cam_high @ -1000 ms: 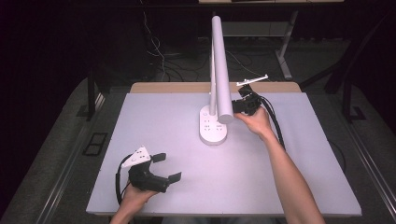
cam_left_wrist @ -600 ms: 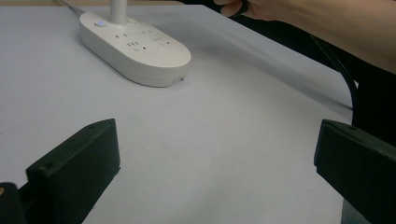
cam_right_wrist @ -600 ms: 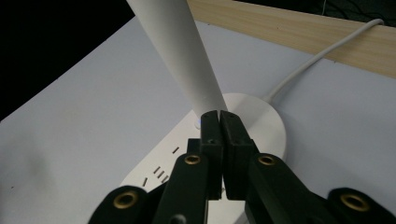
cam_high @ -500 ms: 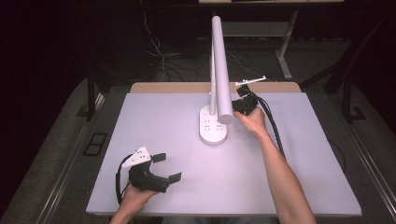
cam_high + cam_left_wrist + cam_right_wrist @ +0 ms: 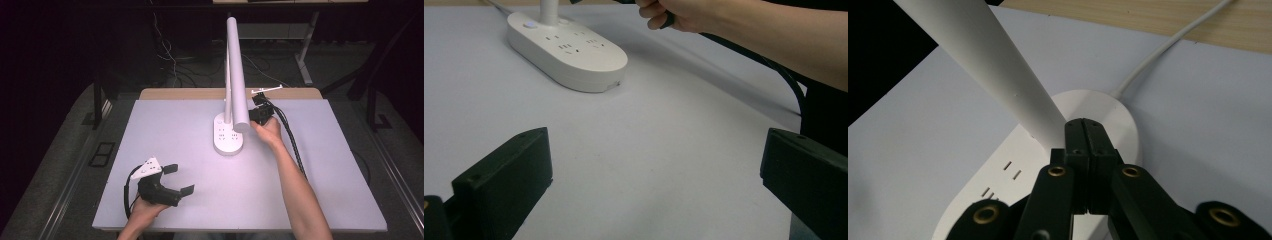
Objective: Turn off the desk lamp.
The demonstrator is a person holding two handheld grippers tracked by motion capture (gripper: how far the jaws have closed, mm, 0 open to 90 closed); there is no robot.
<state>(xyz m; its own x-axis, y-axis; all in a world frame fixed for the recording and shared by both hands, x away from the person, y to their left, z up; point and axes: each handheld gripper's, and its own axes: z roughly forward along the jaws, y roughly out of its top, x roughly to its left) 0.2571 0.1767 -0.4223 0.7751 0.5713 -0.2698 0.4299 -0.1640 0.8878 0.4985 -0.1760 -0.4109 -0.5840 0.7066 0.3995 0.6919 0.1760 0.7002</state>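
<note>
My right gripper has its jaws pressed together with nothing between them, its tip just beside the end of the lamp head, above the white lamp base that stands near the far middle of the table. I judge the step is a push on the lamp head or a press on the base, so I should move slowly and straight – a sideways slip could tip the lamp. My left gripper rests with jaws wide apart near the front edge – well away.

You looked down from above the table; your two gripper cameras sat low and close, both catching the lamp base.
</note>
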